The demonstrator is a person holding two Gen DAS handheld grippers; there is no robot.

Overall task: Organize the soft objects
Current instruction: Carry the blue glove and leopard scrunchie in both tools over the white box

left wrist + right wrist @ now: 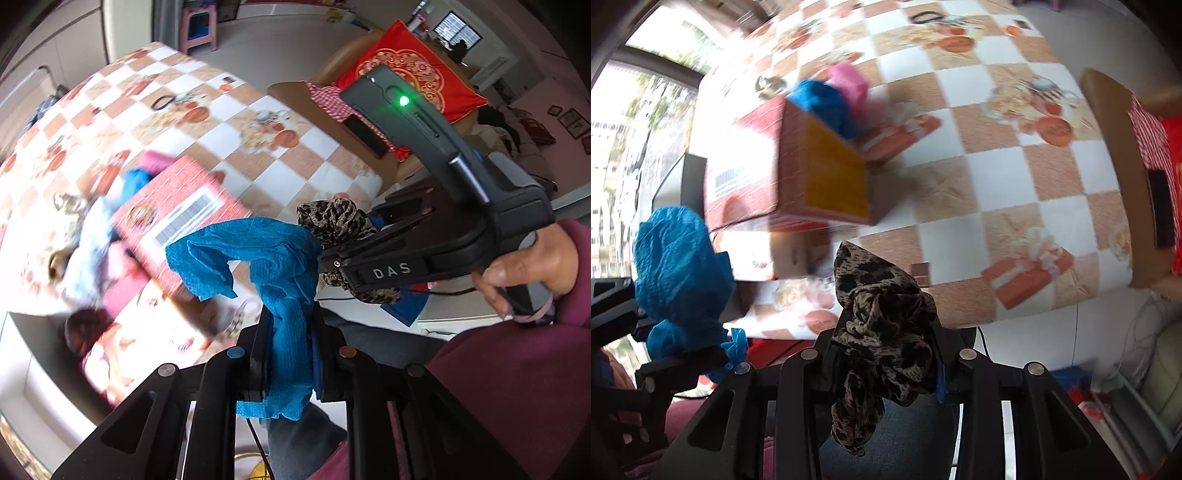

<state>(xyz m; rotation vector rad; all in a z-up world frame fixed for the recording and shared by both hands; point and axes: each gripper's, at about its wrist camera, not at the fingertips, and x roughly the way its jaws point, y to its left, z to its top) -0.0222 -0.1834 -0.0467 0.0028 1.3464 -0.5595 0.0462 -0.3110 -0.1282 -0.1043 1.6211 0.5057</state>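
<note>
In the left wrist view the left gripper (291,332) sits at the bottom centre of the frame, its jaws pressed onto a blue cloth (273,258). The cloth rises between the pads, billows out to the upper left above them, and a short end hangs below the jaws. Right of it, at mid-frame, the right gripper (332,254) points in from the right, held by a hand (524,269) in a maroon sleeve (517,387); its jaws pinch a leopard scrunchie (336,221), which bunches above and below the fingers and lies just beside the blue cloth.

In the right wrist view the same scrunchie (882,317) fills the lower centre, clamped between the right gripper (886,350) pads, with a fold standing up and a tail hanging down. At the lower left of that frame the left gripper (679,354) shows with the blue cloth (679,266) bulging above it.

Behind both, a table (295,155) with an orange and white checked cover fills the upper half. On it stands a red box (783,166), blurred, at the left of centre in both views. Behind the box lie a second blue bundle (823,103) and a pink bundle (849,83), touching each other. A black ring (927,16) lies at the far end of the table, at the top of the frame. A red cushion (410,70) leans on a chair at the upper right of the left view.
</note>
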